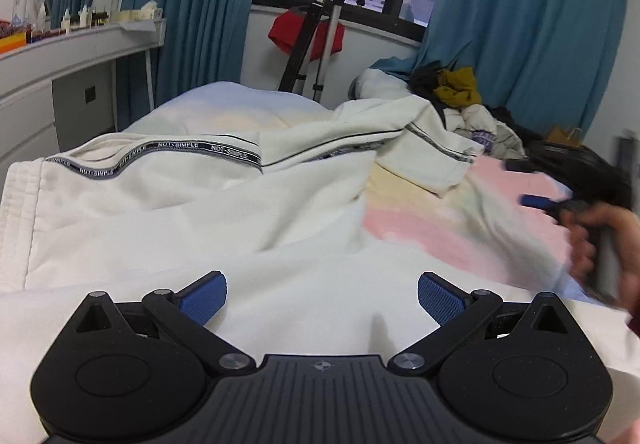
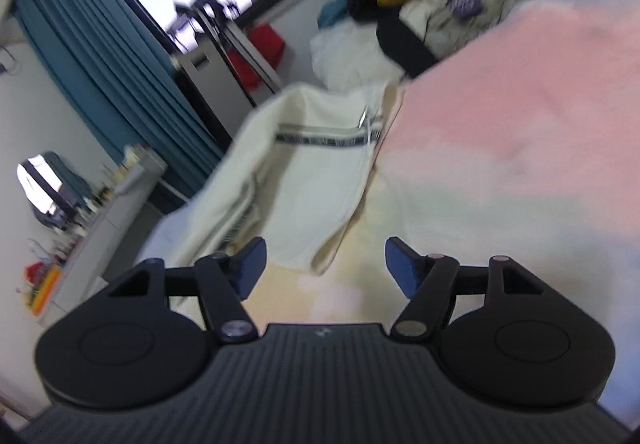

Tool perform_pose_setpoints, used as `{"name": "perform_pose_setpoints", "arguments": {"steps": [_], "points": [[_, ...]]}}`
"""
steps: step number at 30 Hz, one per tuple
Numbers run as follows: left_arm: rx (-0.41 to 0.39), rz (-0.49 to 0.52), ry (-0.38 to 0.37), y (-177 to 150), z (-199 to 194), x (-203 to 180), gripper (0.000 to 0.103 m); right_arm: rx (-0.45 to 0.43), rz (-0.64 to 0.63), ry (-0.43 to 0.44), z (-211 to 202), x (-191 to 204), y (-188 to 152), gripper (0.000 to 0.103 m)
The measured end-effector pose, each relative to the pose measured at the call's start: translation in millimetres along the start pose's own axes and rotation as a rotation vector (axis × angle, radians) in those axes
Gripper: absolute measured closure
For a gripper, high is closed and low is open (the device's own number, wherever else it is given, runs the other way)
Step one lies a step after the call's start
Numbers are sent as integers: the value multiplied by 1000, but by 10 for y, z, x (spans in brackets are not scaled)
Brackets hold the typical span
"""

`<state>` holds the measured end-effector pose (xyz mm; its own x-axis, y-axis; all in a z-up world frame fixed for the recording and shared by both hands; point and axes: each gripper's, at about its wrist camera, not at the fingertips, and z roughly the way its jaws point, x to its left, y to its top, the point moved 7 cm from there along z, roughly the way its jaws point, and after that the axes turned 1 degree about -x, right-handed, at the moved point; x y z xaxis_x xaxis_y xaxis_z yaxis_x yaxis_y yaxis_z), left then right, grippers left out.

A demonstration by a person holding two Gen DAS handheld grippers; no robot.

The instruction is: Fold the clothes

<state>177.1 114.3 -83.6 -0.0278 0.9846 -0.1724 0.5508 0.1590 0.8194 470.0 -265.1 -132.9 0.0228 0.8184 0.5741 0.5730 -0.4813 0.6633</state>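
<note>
The cream-white cotton garment with black lettered trim lay spread across the bed with the pastel pink and yellow cover. The left tongs hovered over its near edge, spread wide and empty. The right tongs stood wide apart above the cover, holding nothing.

The left gripper hangs over a pair of cream trousers spread on the bed, its blue fingers wide apart with nothing between them. A black stripe reading NOT-SIMPLE runs along the trouser leg. At the right edge a blurred hand holds the right gripper above the pink and yellow blanket. A heap of clothes lies near the teal curtain.
</note>
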Motion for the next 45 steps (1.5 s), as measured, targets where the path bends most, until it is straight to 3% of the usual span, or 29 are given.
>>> {"name": "perform_pose_setpoints", "arguments": {"steps": [4,5,6,9,11,17,20,26,31,35,38,42,45], "points": [[-29,-3,-9,7,217,95,0,47,21,-41,748,15,-79,40],[-40,-2,-20,12,252,115,0,57,16,-52,879,16,-97,50],[-55,2,-30,19,279,135,0,60,4,-64,994,22,-113,54],[-88,-17,-75,20,346,223,0,-4,-121,-126,1048,129,-118,87],[-104,-74,-119,12,344,308,0,-39,-196,-157,997,201,-110,92],[-119,-133,-182,59,244,383,0,-205,-116,-140,129,166,301,94],[-82,-108,-188,0,242,339,0,-260,-88,-154,-421,-49,560,94],[-74,-84,-222,-43,134,185,0,-325,-60,-266,-1347,-712,1194,94],[-83,-105,-243,-12,105,118,0,-343,-127,-352,-1758,-1050,1855,94],[-96,-124,-235,36,118,101,0,-503,-252,-303,-2237,-1104,2169,94],[-79,-144,-230,23,181,111,0,-495,-302,-359,-2331,-1500,2013,94],[-51,-147,-216,-25,271,121,0,-310,-166,-463,-2271,-2454,1384,94],[-42,-133,-214,-25,295,106,0,-209,-54,-505,-2213,-2922,896,94]]}}
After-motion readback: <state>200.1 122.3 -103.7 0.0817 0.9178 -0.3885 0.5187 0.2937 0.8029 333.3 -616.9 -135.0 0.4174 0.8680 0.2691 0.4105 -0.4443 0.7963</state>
